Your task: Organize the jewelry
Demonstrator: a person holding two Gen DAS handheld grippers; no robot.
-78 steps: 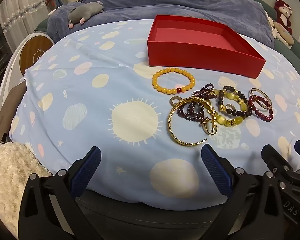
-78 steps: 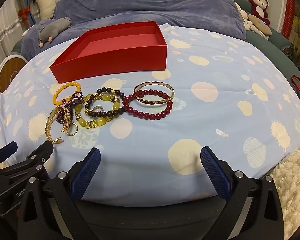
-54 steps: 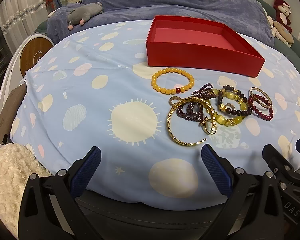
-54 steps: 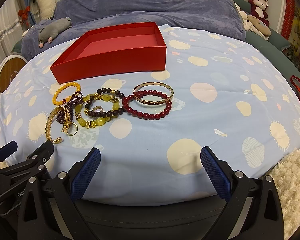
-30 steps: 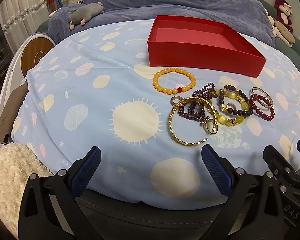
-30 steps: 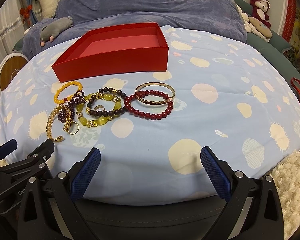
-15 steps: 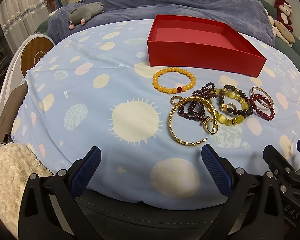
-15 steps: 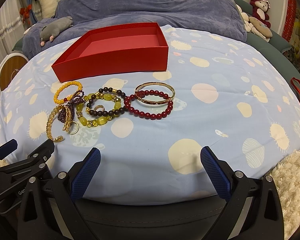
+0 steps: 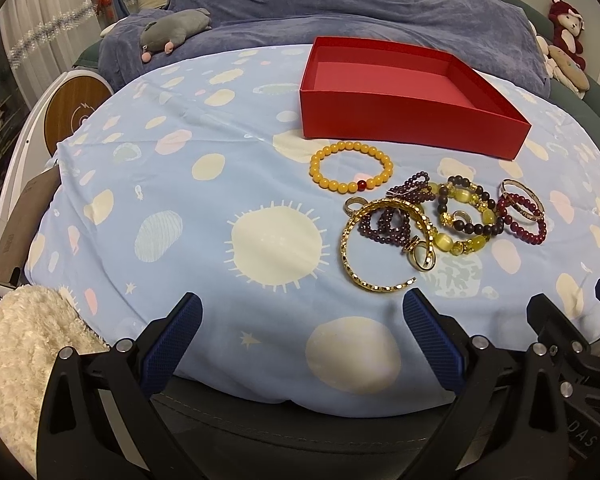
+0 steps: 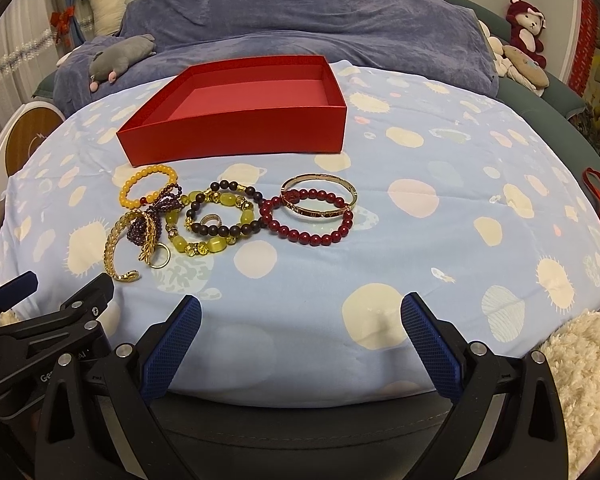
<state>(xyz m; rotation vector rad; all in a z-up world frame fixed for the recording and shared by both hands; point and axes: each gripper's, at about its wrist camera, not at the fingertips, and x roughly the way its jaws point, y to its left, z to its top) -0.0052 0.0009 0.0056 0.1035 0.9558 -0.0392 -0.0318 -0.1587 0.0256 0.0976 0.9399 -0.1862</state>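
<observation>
An empty red box [image 9: 404,92] [image 10: 240,112] sits on the blue patterned cloth. In front of it lies a cluster of jewelry: a yellow bead bracelet [image 9: 351,165] [image 10: 148,184], a gold open bangle [image 9: 380,256] [image 10: 118,240], purple beads [image 9: 388,224], a yellow-and-brown bead bracelet [image 9: 466,216] [image 10: 220,216], a red bead bracelet [image 10: 306,216] [image 9: 522,218] and a gold bangle [image 10: 320,196]. My left gripper [image 9: 300,340] is open and empty near the cloth's front edge. My right gripper [image 10: 300,340] is open and empty beside it.
A blue blanket [image 10: 300,12] and plush toys [image 10: 120,56] [image 10: 526,32] lie behind the cloth. A white fluffy rug [image 9: 28,340] [image 10: 580,372] shows at both lower sides. A round wooden disc [image 9: 76,108] stands at the left.
Almost nothing differs. Both views shifted very slightly; the jewelry and box stay in place and both grippers stay open.
</observation>
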